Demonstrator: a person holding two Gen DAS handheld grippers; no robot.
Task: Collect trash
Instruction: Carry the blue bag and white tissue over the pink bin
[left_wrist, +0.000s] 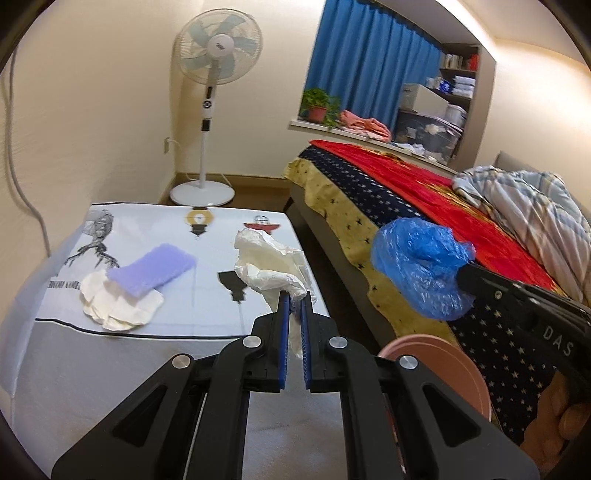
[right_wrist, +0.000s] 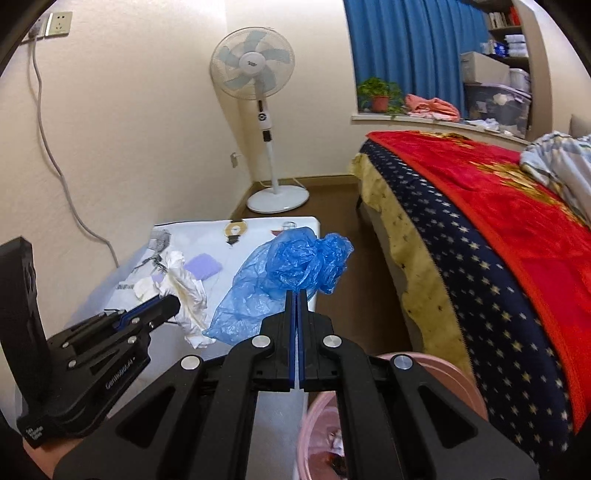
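Observation:
My left gripper (left_wrist: 294, 301) is shut on a crumpled white plastic bag (left_wrist: 266, 262) and holds it over the table's right part; it also shows in the right wrist view (right_wrist: 186, 291). My right gripper (right_wrist: 297, 293) is shut on a blue plastic bag (right_wrist: 291, 269) held in the air beside the table's right edge; the bag also shows in the left wrist view (left_wrist: 419, 266). A purple sponge (left_wrist: 151, 269) lies on crumpled white paper (left_wrist: 118, 306) on the table (left_wrist: 207, 258). A pink bin (right_wrist: 325, 435) stands below, with scraps inside.
A bed (left_wrist: 406, 199) with a red and starred blanket stands close on the right. A standing fan (left_wrist: 212, 103) is in the far corner. A cable (right_wrist: 59, 158) runs down the left wall. A narrow strip of floor lies between table and bed.

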